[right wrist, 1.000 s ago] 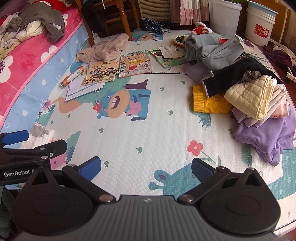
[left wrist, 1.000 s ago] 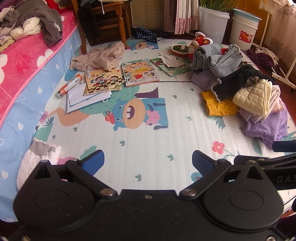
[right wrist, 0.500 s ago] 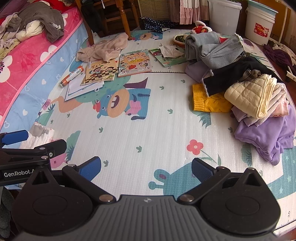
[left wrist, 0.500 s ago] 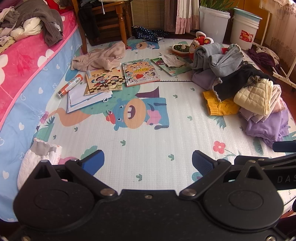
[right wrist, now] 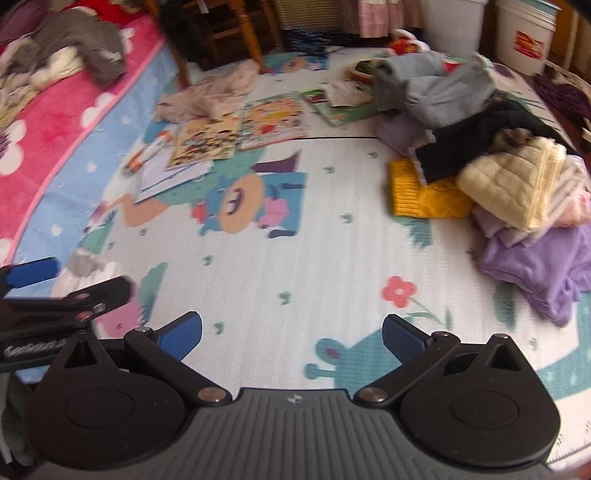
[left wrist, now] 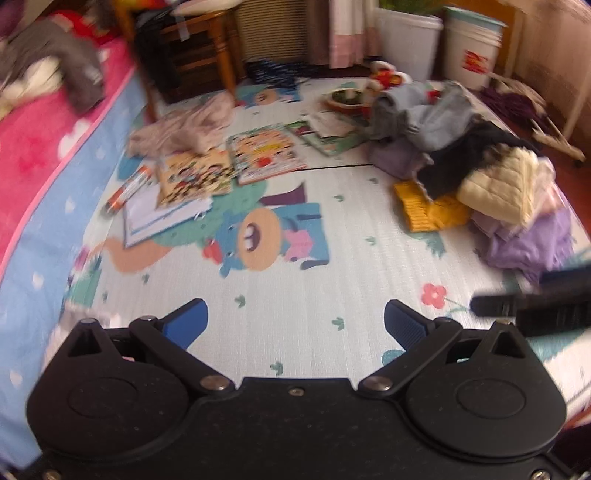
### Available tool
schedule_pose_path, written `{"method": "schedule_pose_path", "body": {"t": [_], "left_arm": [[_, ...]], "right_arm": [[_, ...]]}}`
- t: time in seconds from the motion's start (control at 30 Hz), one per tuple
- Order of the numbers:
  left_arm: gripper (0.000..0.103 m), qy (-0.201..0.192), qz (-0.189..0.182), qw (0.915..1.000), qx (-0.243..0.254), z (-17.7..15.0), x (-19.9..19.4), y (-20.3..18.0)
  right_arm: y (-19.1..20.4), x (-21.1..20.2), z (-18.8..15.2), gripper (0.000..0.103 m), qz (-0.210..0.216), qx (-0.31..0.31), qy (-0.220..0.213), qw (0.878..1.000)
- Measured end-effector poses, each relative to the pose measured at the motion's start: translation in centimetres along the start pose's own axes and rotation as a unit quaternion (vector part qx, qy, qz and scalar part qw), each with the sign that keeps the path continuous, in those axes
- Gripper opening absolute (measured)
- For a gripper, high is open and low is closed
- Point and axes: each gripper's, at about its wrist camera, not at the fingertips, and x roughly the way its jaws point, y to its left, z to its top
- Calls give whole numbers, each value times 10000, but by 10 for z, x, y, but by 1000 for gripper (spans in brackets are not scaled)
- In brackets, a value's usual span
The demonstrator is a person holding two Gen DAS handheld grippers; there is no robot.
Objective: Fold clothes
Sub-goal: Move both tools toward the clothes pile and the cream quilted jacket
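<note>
No legible text, all blurred

Home, a lived-in bedroom or kids' room. Cartoon play mat (right wrist: 295,266) covers the floor. Bed (right wrist: 55,122) with pink and blue cover runs along the left. Picture books (right wrist: 273,122) lie far left on the mat, unfolded clothes pile (right wrist: 498,162) on the right. Wooden chair (left wrist: 207,55), curtains (left wrist: 351,29) and white buckets (left wrist: 472,48) at the far wall.
</note>
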Motion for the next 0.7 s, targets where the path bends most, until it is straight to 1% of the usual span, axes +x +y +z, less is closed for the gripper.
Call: {"method": "schedule_pose_path", "body": {"t": [0.07, 0.13, 0.23, 0.33, 0.43, 0.57, 0.6, 0.63, 0.7], "left_arm": [[103, 4, -73, 9997, 220, 6, 0, -5], [103, 9, -152, 9990, 432, 13, -1, -10], [103, -15, -515, 9976, 471, 31, 2, -21], [103, -227, -730, 9946, 707, 47, 10, -45], [103, -475, -905, 9898, 989, 63, 20, -70], [103, -790, -1134, 9810, 1359, 83, 34, -104], [103, -709, -1160, 9808, 1400, 88, 42, -112], [103, -758, -1173, 9798, 1431, 91, 49, -121], [103, -875, -1355, 9773, 1374, 96, 68, -141]], "right_arm": [[-16, -5, 12, 103, 13, 196, 13, 9998], [-33, -13, 24, 103, -52, 335, -67, 9994], [-52, -25, 39, 103, -217, 202, -116, 9995], [-75, -37, 53, 103, -341, 62, -212, 9992], [-101, -33, 62, 103, -428, 163, -347, 9983], [-136, -24, 73, 103, -548, 339, -522, 9966], [-145, -22, 75, 103, -577, 383, -566, 9960], [-154, -20, 78, 103, -607, 427, -610, 9954], [-172, -16, 83, 103, -666, 515, -697, 9940]]}}
